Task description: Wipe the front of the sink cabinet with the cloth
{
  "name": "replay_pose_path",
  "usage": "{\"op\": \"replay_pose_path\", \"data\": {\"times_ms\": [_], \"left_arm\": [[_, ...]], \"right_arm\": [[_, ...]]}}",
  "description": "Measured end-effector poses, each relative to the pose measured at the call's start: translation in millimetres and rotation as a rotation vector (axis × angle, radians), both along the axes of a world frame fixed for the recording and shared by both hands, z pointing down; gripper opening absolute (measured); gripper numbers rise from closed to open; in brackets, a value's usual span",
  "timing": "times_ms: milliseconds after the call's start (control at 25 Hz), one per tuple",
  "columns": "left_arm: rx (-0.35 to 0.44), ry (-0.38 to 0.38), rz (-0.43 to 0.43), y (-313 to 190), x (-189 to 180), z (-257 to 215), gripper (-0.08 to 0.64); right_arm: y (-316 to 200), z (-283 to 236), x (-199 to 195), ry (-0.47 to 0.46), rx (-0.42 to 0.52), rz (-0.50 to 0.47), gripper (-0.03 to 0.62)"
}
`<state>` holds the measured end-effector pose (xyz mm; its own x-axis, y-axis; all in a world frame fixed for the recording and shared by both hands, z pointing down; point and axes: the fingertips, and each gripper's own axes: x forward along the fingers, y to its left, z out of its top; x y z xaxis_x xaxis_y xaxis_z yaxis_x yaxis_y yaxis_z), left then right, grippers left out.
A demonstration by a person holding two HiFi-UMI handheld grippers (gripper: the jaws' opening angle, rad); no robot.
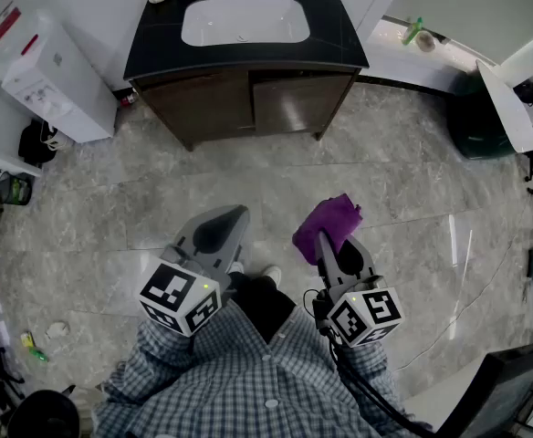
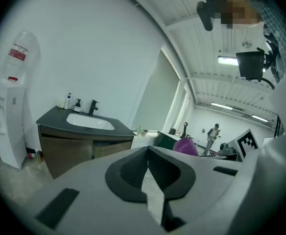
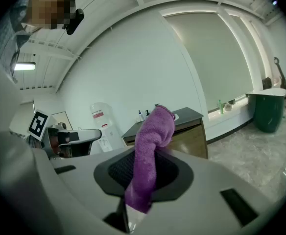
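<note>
**Q:** Head view?
**A:** Grey stone floor point(image 1: 139, 217). The sink cabinet point(image 1: 248, 103) stands well ahead. The left gripper point(image 1: 219, 231) and right gripper point(image 1: 332, 249) are held low, pointing forward.

**Q:** Left gripper view?
**A:** Jaw tips are pressed together, with nothing between them.

**Q:** Right gripper view?
**A:** The jaws pinch the purple cloth point(image 3: 155, 126) near one end; the rest stands up beyond them. Likely soft, light and floppy, so grip it bunched.

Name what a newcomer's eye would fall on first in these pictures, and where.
The bright purple cloth stands out, clamped in the right gripper low in the head view. Ahead, across the grey floor, stands the brown sink cabinet with a black top and white basin. The left gripper is shut and empty.
</note>
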<state>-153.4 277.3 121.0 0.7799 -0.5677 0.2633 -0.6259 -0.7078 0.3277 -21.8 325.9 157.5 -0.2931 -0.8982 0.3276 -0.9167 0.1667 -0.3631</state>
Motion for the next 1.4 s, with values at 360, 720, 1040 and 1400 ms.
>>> {"op": "replay_pose_path", "data": {"times_ms": [360,720,1040,1400], "left_arm": [[-0.004,-0.003,-0.010,-3,4,3,0.011],[0.003,-0.013,-0.034,-13,11,2,0.011],[0.038,-0.029,-0.085,-23,25,-12,0.011],[0.039,-0.037,-0.109,-26,52,-10,0.011]], "right_arm": [[-4,5,4,-0.012,-0.005,-0.004,0.077],[-16,7,23,-0.015,-0.001,0.018,0.077],[-29,-4,53,-0.051,0.027,0.022,0.077],[-44,-2,76,-0.046,0.057,-0.010,0.077]]}}
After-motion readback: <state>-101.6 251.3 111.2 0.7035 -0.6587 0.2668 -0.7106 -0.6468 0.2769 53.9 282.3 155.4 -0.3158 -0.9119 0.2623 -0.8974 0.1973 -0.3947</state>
